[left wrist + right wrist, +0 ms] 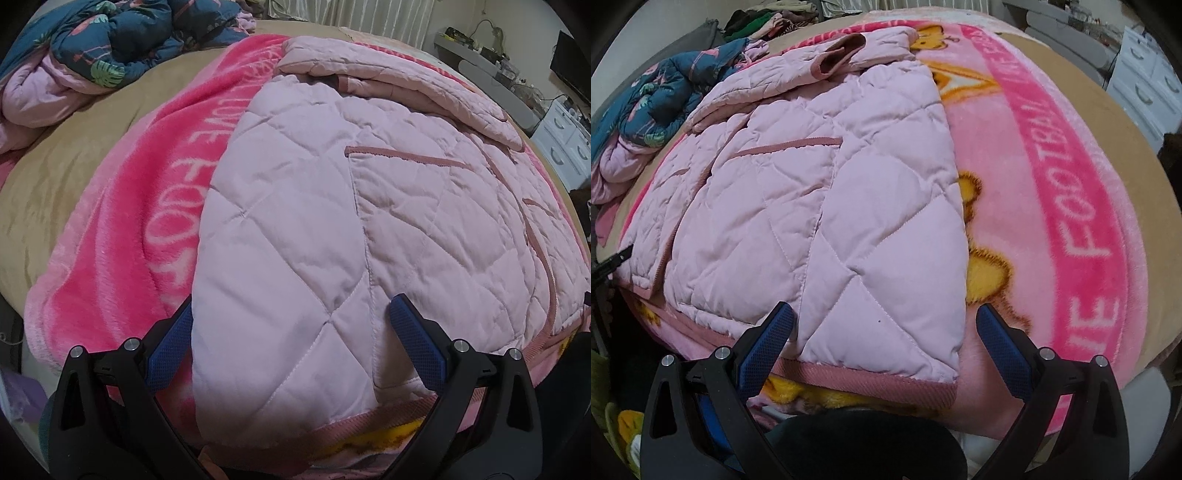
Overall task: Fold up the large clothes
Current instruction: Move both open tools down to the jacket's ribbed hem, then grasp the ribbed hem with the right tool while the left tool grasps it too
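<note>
The jacket (332, 221) (812, 206), pale pink and quilted, lies spread flat on a pink blanket (140, 229) (1052, 192) that covers a bed (55, 184) (1137, 147). Its ribbed, darker pink hem (369, 417) (868, 380) runs along the near edge. A sleeve (424, 92) (849, 55) is folded across the far part of the jacket, its cuff (838, 55) open toward the right wrist camera. 2 trimmed pocket slits (406, 155) (790, 146) show on the front.

The blanket's white lettering is partly covered by the jacket and curved by the lens, so only fragments read. Its yellow cartoon figures (982, 258) are half hidden under the jacket's edge. A dark shape below the jacket in the right wrist view is too close to make out.

Beyond the jacket, toward the head of the bed, sits a rumpled blue floral quilt (122, 40) (653, 96). A white drawer unit (569, 144) (1145, 85) stands beside the bed, and a curtain (388, 14) hangs behind it.

The left hand-held gripper (291, 325) has its fingers spread apart, straddling the jacket's near corner just above the hem, clamping nothing. The right hand-held gripper (884, 328) is likewise spread wide over the jacket's other near corner, one finger (1001, 339) over the blanket beside the jacket's edge.
</note>
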The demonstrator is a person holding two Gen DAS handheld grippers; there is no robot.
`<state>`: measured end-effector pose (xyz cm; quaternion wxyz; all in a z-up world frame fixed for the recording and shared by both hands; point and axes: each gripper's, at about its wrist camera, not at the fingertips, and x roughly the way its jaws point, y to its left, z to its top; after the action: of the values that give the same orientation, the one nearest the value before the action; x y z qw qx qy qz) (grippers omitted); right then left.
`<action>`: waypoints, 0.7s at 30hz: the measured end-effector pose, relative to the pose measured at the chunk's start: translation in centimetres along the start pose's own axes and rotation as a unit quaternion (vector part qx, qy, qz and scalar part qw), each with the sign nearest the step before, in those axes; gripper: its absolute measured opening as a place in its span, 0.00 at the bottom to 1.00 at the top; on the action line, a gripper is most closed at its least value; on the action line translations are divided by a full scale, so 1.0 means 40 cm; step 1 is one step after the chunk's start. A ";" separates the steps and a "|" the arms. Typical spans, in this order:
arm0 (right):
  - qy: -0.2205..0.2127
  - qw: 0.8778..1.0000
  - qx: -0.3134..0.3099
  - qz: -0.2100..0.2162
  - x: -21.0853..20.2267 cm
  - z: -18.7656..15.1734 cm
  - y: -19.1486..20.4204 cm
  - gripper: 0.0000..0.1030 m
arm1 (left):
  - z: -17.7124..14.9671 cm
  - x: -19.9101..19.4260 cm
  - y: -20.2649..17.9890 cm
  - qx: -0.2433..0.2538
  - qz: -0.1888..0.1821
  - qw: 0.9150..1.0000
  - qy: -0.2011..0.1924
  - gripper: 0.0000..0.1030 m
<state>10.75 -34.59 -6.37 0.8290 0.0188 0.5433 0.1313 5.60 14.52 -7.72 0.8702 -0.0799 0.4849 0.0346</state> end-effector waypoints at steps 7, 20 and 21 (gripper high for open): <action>0.009 1.000 0.001 0.016 0.007 0.004 0.001 0.96 | -0.010 0.002 0.006 -0.023 -0.043 0.999 0.014 0.91; -0.081 0.994 -0.030 0.061 -0.098 -0.002 0.030 0.28 | -0.029 -0.009 -0.005 -0.013 -0.064 0.998 0.023 0.91; -0.096 0.993 -0.031 0.067 -0.117 0.003 0.035 0.27 | -0.031 -0.009 -0.005 -0.012 -0.064 0.998 0.025 0.91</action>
<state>8.84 -34.33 -1.88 0.8669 0.0424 0.4542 0.2009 4.40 14.12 -8.04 0.8573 -0.1221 0.4998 -0.0178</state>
